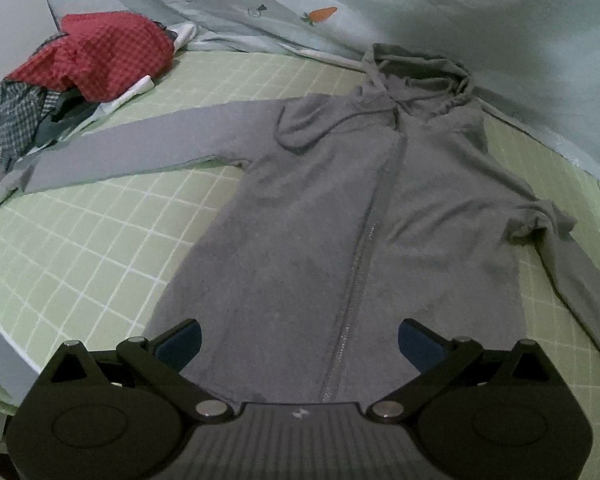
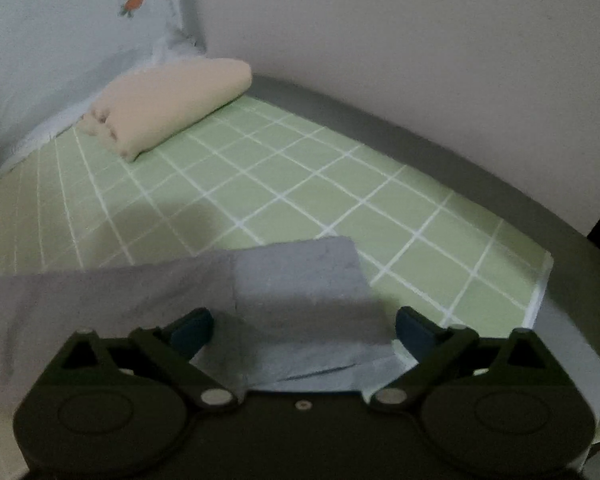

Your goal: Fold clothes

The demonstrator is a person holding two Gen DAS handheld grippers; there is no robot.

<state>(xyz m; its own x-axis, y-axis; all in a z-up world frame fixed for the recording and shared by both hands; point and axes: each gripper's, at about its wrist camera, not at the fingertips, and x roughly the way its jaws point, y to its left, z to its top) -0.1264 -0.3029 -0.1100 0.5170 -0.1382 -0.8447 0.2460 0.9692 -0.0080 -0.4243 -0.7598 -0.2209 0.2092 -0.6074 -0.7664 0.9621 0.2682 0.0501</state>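
Observation:
A grey zip-up hoodie (image 1: 340,200) lies flat and face up on the green checked bed sheet (image 1: 100,240), hood toward the far side, both sleeves spread out. My left gripper (image 1: 300,344) is open, with its fingers on either side of the zip above the hoodie's bottom hem. In the right wrist view, the cuff end of one grey sleeve (image 2: 300,280) lies between the open fingers of my right gripper (image 2: 304,332), and nothing is pinched.
A pile of unfolded clothes, red checked (image 1: 100,60) on top, sits at the far left. A folded cream garment (image 2: 168,108) lies at the far side of the bed. A carrot-print quilt (image 1: 420,20) runs along the back. The bed edge (image 2: 540,292) is to the right.

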